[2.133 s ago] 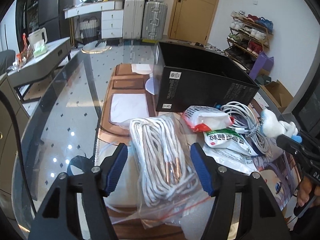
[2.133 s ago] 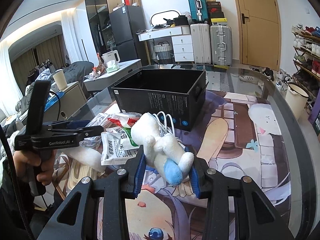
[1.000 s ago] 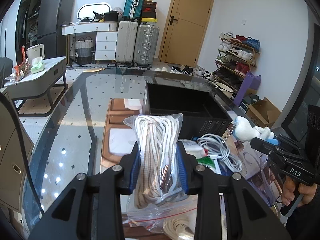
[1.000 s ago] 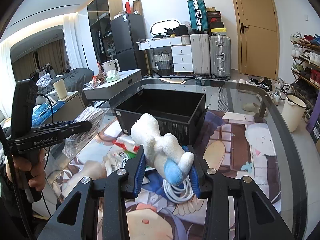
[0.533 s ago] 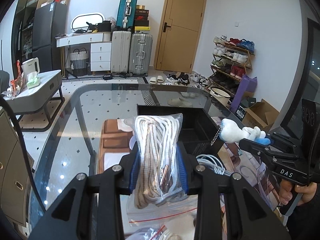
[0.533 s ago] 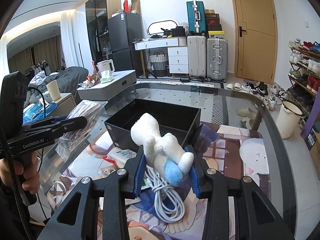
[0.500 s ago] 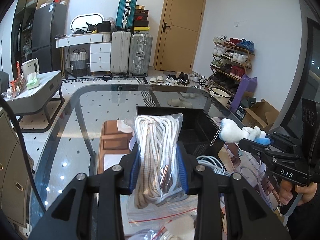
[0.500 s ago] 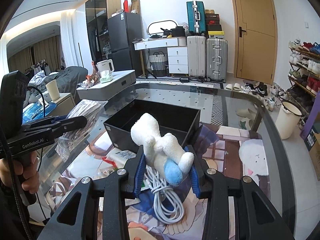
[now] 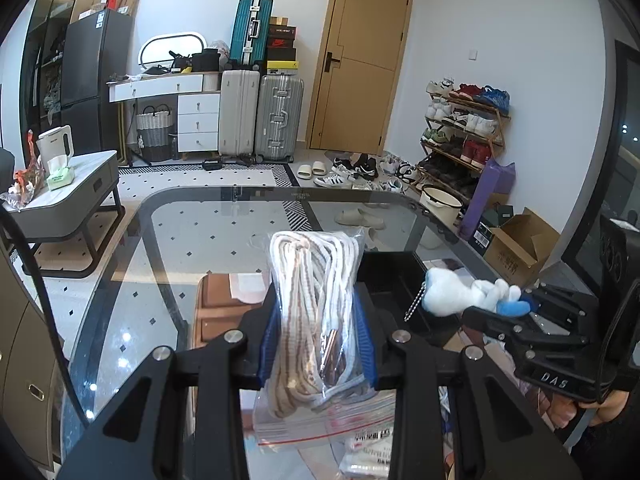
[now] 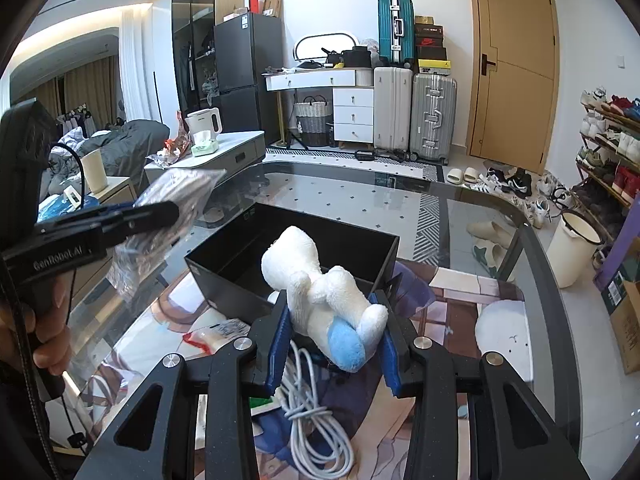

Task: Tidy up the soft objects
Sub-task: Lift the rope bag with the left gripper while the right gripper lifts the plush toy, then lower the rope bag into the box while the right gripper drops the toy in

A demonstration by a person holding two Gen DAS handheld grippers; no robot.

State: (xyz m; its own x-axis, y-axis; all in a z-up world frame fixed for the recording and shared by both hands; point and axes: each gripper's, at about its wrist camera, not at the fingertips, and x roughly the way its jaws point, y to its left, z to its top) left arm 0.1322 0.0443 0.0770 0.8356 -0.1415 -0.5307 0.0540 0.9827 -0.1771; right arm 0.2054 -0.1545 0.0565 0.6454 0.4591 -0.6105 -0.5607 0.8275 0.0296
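My left gripper [image 9: 318, 344] is shut on a clear zip bag of white rope [image 9: 312, 312] and holds it in the air above the glass table, left of the black box [image 9: 394, 280]. My right gripper [image 10: 334, 340] is shut on a white and blue plush toy [image 10: 320, 292] and holds it just in front of the open black box [image 10: 280, 256]. The plush [image 9: 460, 292] also shows in the left wrist view, over the box's right side. The bag [image 10: 160, 220] shows in the right wrist view, to the left of the box.
A white cable coil [image 10: 316, 420], a red and white packet [image 10: 208, 336] and other packets [image 9: 368, 452] lie on the printed mat [image 10: 460, 320] in front of the box. The glass table edge [image 10: 540, 264] curves round the right side.
Both grippers have risen and moved forward toward the black box with their loads. The left gripper closed on the rope bag two seconds ago and lifted it off the table.
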